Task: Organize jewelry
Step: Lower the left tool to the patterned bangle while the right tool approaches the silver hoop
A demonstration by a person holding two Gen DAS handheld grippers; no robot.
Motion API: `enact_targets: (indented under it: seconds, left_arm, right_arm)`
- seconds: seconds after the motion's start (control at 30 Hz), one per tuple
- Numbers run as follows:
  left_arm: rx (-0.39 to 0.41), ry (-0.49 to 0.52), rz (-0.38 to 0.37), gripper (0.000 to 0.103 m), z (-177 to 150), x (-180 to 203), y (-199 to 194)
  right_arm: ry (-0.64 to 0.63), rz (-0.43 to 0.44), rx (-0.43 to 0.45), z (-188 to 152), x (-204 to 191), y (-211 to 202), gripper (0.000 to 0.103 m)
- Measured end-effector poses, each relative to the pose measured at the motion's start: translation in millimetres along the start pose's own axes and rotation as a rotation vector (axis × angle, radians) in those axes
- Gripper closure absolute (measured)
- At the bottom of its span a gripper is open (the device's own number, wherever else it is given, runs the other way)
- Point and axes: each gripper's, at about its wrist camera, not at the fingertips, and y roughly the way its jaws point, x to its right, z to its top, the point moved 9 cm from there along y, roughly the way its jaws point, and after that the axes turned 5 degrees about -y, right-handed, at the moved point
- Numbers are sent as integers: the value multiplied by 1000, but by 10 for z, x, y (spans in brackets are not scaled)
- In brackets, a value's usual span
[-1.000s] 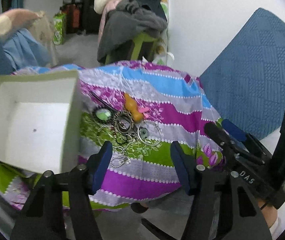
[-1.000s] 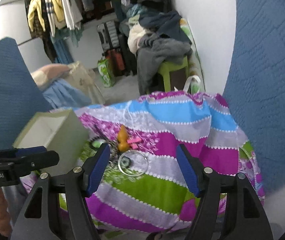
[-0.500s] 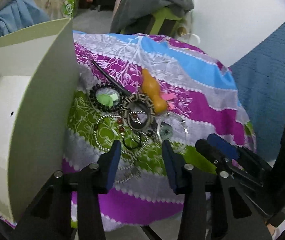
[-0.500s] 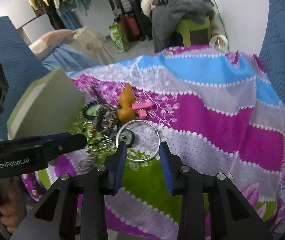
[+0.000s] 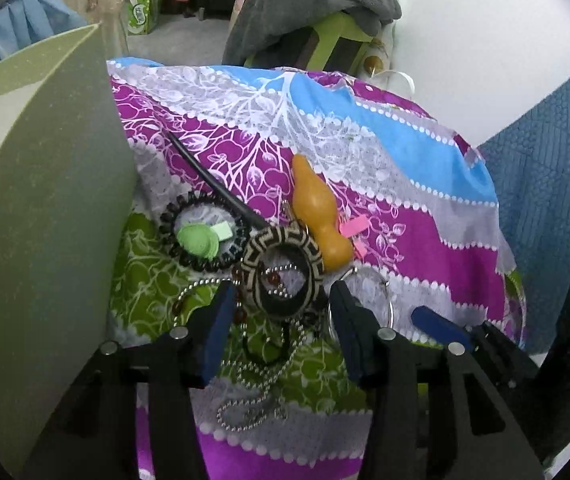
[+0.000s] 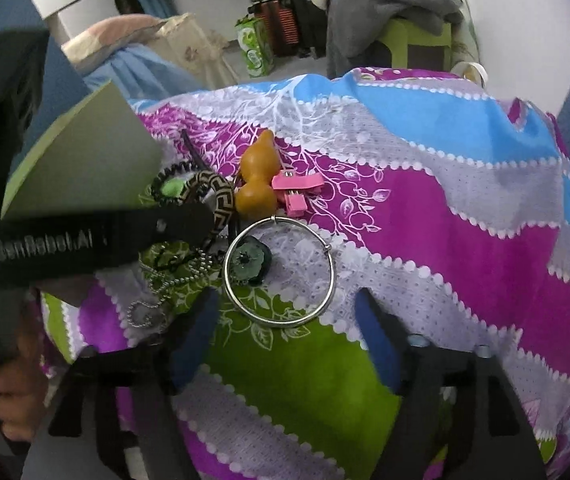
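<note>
A heap of jewelry lies on a striped floral cloth point(image 5: 405, 216). My left gripper point(image 5: 281, 320) is open, its fingers on either side of a black-and-tan patterned bangle point(image 5: 285, 248), above a ball chain point(image 5: 261, 384). A black coil ring with a green piece point(image 5: 201, 236), an orange gourd pendant point(image 5: 317, 216) and pink clips point(image 5: 353, 228) lie beyond. My right gripper point(image 6: 285, 328) is open just before a silver bangle point(image 6: 281, 272) that rings a dark green bead point(image 6: 251, 260). The gourd point(image 6: 257, 184) and pink clips point(image 6: 295, 188) lie behind it.
A pale green open box point(image 5: 45, 208) stands at the left, close to the heap; it also shows in the right wrist view point(image 6: 85, 160). The left gripper's body point(image 6: 85, 240) crosses the right wrist view. A blue quilted panel point(image 5: 545, 208) is at the right. Clothes are piled on a green stool point(image 5: 325, 32) behind.
Both grippers have moved forward and down toward the jewelry heap. Their fingers closed partway half a second ago and are now wider apart again.
</note>
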Motion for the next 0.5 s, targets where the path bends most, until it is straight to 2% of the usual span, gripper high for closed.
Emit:
enact_targets:
  seconds: [0.27, 0.3, 0.33, 0.4, 0.43, 0.5]
  left_arm:
    - [-6, -17, -35, 53, 105, -21, 67]
    - [-7, -12, -35, 52, 107, -17, 69]
    - [-8, -6, -35, 50, 106, -6, 70]
    - [-12, -1, -38, 32, 97, 7, 69]
    - [-12, 3, -31, 27, 94, 10, 70]
    - [-3, 17, -27, 26, 92, 25, 59]
  right_arm:
    - [-101, -87, -8, 16, -40, 125, 31]
    - [-118, -86, 4, 28, -68, 121, 34]
    - [-120, -80, 9, 37, -84, 118, 41]
    - [-110, -80, 3, 43, -80, 124, 41]
    - [-103, -79, 0, 43, -67, 119, 42]
    - [-97, -88, -7, 38, -45, 110, 42]
